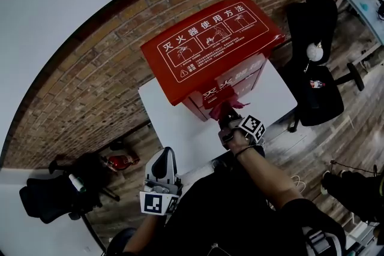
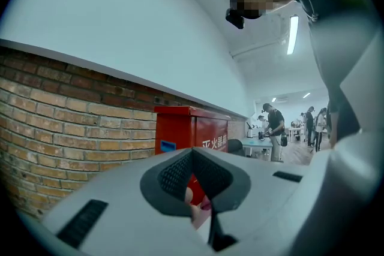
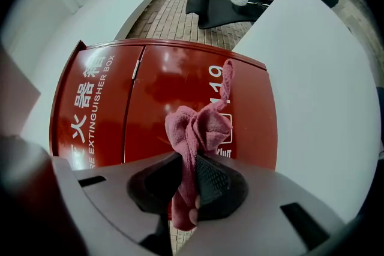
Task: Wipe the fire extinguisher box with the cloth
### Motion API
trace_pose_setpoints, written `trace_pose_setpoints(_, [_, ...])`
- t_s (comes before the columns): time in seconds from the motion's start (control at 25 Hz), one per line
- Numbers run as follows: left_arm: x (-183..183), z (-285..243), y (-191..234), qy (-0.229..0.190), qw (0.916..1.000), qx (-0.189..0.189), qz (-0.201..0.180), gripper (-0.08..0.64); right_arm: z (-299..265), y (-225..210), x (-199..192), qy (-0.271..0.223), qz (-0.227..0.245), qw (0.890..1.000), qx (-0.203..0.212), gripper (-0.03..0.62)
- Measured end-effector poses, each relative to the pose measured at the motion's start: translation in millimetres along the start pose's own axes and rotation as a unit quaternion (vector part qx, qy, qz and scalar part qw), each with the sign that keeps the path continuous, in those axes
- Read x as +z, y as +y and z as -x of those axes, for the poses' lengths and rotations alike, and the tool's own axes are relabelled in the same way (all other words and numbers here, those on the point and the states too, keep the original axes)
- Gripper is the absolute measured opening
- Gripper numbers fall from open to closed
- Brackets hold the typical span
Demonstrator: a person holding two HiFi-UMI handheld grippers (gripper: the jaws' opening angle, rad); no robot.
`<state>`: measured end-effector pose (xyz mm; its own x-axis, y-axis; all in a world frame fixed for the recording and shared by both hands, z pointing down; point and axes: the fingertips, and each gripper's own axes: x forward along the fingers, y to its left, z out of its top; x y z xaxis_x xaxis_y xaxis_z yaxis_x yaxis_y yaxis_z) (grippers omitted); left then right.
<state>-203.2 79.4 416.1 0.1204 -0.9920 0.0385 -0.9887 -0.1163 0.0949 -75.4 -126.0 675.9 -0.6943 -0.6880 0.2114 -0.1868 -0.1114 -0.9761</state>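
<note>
The red fire extinguisher box (image 1: 210, 51) stands on a white table (image 1: 171, 120) against a brick wall; its slanted top carries white diagrams. My right gripper (image 1: 227, 119) is at the box's front face, shut on a pink-red cloth (image 1: 224, 106). In the right gripper view the cloth (image 3: 198, 129) bunches up out of the gripper (image 3: 187, 174), close to the box door (image 3: 120, 105); contact with the door is unclear. My left gripper (image 1: 161, 180) hangs back near my body, below the table's front edge. In its own view it (image 2: 193, 156) is shut on nothing, with the box (image 2: 192, 129) ahead.
A black office chair (image 1: 315, 69) stands right of the table. Dark equipment (image 1: 66, 189) and a small red object (image 1: 120, 160) lie on the wooden floor at the left. A desk (image 1: 366, 3) is at the far right. People (image 2: 276, 129) stand far off.
</note>
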Motion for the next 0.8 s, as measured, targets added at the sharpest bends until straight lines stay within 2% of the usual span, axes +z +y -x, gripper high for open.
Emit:
trace_pose_setpoints(0.2, [-5, 1, 3, 0.004, 0.9999, -0.001, -0.013, 0.040, 3, 13, 1, 0.000, -0.001, 1.000, 0.012, 0.067])
trace_pose_setpoints(0.8, [-4, -3, 3, 0.002, 0.9998, -0.013, -0.015, 0.039, 11, 59, 1, 0.004, 0.002, 0.999, 0.053, 0.067])
